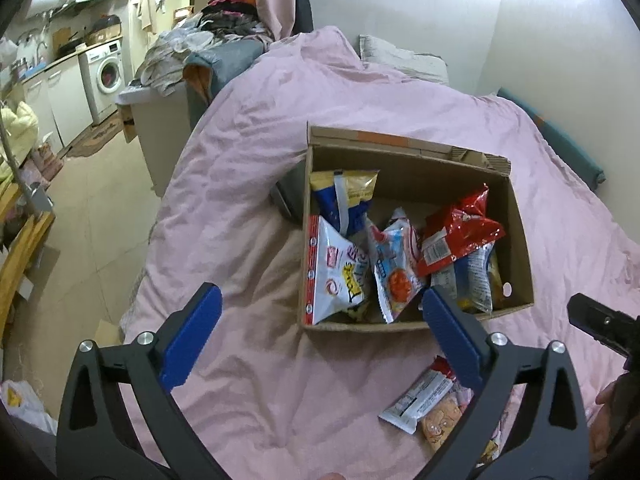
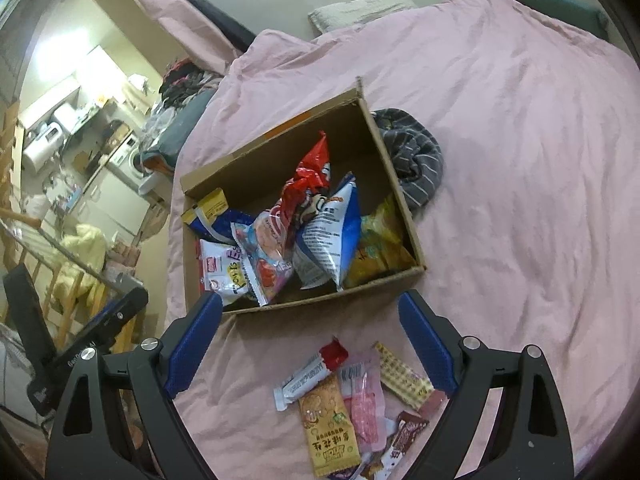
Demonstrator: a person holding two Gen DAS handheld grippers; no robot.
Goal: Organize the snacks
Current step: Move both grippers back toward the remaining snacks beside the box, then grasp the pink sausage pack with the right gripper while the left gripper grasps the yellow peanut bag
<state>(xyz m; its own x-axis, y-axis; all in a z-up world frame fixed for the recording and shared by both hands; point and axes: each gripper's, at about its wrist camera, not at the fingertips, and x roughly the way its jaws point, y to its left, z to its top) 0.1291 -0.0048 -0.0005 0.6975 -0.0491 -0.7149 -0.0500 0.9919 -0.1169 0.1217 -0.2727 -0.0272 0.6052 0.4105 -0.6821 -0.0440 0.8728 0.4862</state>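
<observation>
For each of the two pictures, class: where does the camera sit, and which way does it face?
Left wrist: rides the left gripper, facing down at the cardboard box; its open blue fingers show.
Right wrist: rides the right gripper, above loose snack packets; open fingers show.
Shared: box, pink bedspread.

A cardboard box [image 2: 396, 184] sits on the bed [image 2: 520, 160], snack bags [image 2: 320, 232] piled inside; smaller packets [image 2: 344, 396] lie before it (a bundled garment [image 2: 416, 160] rests just behind the box).
</observation>
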